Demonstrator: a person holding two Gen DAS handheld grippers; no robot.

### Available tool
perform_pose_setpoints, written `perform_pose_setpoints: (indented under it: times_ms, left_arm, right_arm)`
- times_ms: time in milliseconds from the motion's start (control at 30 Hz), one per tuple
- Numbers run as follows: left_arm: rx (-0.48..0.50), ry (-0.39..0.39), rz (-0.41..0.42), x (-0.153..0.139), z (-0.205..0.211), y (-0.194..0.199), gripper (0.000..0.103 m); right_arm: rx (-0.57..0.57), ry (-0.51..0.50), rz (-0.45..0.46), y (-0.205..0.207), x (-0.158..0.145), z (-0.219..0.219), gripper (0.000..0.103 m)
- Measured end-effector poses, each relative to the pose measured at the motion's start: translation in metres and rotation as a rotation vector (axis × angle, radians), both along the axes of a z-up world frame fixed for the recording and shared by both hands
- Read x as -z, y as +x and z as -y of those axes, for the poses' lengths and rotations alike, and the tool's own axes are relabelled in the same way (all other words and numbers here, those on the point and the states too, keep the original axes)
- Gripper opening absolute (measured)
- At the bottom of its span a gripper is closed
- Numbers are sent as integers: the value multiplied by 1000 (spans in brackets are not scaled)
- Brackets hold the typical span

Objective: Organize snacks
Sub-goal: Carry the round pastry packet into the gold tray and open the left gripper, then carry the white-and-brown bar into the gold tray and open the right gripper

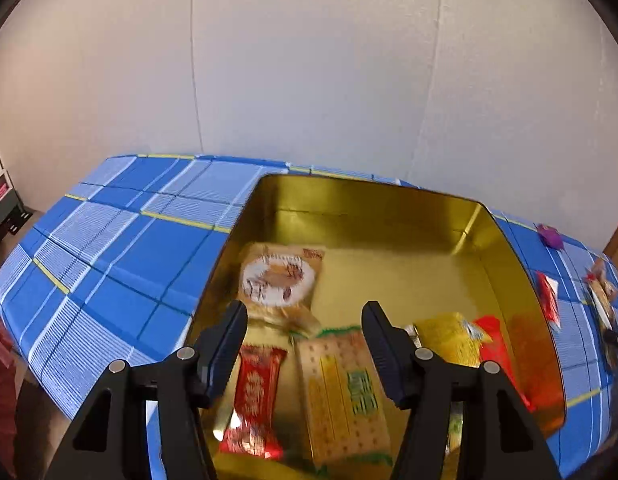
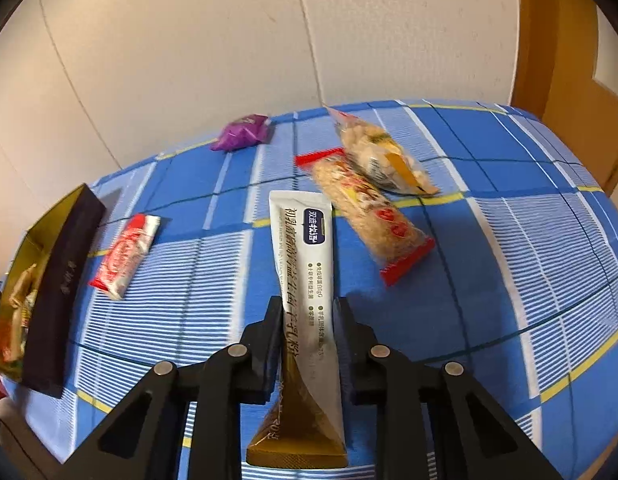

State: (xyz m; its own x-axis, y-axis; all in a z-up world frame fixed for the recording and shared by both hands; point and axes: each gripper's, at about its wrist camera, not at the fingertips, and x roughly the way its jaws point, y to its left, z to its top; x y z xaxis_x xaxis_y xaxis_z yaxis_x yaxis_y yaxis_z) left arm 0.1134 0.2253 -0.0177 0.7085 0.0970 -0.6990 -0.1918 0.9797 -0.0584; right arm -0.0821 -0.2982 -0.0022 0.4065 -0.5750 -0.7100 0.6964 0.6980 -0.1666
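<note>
The white sachet (image 2: 305, 264) is gripped lengthwise in the right tongs (image 2: 307, 312), the gold tin (image 2: 61, 248) lying leftward beneath the open, empty left tongs (image 1: 305, 320).

A blue plaid cloth (image 1: 109, 256) with white and yellow lines covers the table. A pale panelled wall (image 1: 309, 80) rises behind its far edge. A wooden door (image 2: 569, 92) stands past the table's right corner, and a white shelf (image 1: 1, 196) past its left.
</note>
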Motion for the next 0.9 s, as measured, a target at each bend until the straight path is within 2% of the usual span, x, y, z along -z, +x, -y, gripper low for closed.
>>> perform_pose_setpoints:
  times_ms: [167,400,500,667,900]
  left_arm:
    - [-15,-65,-10,9,-6,-11,61]
    - [-19,-71,-21,15,-12,-29,61]
    - [-8,-91,-19,14,-15,-40,61]
    - [-15,-121,-11,15,-17,-58,59]
    - [73,-38,28,5,10,-92,59]
  right_arm:
    - [-67,-8,43,12,-2,-26,25]
    - [-152,-11,53,42,-6,-70,25]
    - [-197,-3,62,60,-10,-91,25]
    - [-321,7,36,114,-4,-140,25]
    - [-437,92,-15,179,25,-200,25]
